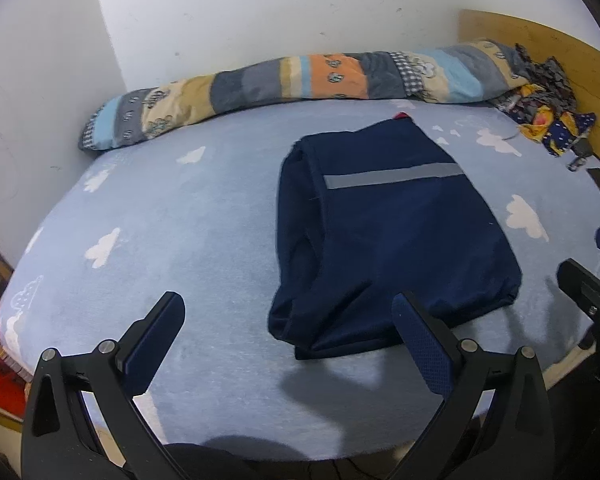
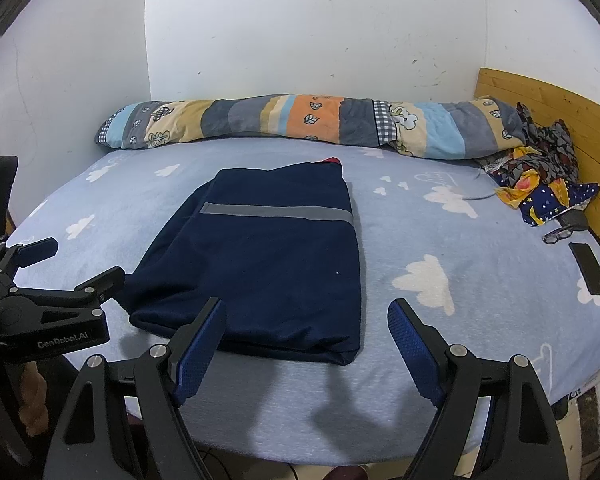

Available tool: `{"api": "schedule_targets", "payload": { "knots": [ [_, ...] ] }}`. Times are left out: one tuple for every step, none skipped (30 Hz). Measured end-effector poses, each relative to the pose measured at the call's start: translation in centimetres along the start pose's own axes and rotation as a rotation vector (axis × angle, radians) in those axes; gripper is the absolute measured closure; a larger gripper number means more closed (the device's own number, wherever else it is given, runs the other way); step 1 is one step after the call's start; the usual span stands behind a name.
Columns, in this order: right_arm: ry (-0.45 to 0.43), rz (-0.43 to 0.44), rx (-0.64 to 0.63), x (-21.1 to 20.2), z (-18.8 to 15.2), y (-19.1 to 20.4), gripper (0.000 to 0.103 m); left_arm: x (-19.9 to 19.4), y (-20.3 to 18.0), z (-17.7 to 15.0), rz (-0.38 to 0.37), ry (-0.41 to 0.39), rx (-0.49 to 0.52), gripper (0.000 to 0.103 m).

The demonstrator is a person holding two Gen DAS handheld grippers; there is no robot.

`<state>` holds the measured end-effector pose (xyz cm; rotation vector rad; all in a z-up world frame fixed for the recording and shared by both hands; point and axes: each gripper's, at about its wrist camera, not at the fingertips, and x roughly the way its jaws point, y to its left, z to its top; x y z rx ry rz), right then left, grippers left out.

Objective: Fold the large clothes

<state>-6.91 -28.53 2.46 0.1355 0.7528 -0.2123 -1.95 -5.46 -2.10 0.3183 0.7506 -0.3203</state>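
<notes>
White walls [image 2: 300, 40] back a bed [image 2: 440, 240] dressed in a pale blue sheet printed with white clouds, with a wooden headboard [image 2: 540, 108] at the right. Along the wall side lies a rolled patchwork quilt [image 2: 300, 124], and a heap of patterned cloth [image 2: 540, 176] sits by the headboard with a pair of glasses [image 2: 558, 235] and a black phone [image 2: 589, 268] close beside it. A navy garment [image 1: 380, 232] with a grey reflective stripe [image 1: 392, 176] lies folded into a rectangle on the middle of the sheet, a scrap of red showing at its far edge. Both tongs hang over the near edge of the bed, spread open and holding nothing: the left tongs [image 1: 288, 344] at the garment's near left corner, the right tongs [image 2: 308, 344] above its near hem.
</notes>
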Motion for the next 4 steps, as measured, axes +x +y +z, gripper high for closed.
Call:
{"api": "schedule_targets", "payload": {
  "knots": [
    [-0.001,-0.002,-0.001,-0.06,0.02,-0.03,0.018,-0.18,0.09,-0.01,0.015,-0.008,0.0,0.0],
    [0.0,-0.004,-0.002,-0.08,0.0,-0.07,0.018,-0.42,0.17,0.0,0.031,-0.019,0.006,0.0],
    [0.002,-0.008,-0.002,-0.07,-0.01,-0.18,0.018,-0.54,0.24,0.08,0.04,-0.025,0.012,0.0],
    [0.003,-0.01,-0.001,-0.11,-0.02,-0.27,0.018,-0.57,0.42,0.22,0.043,-0.027,0.018,0.0]
  ]
}}
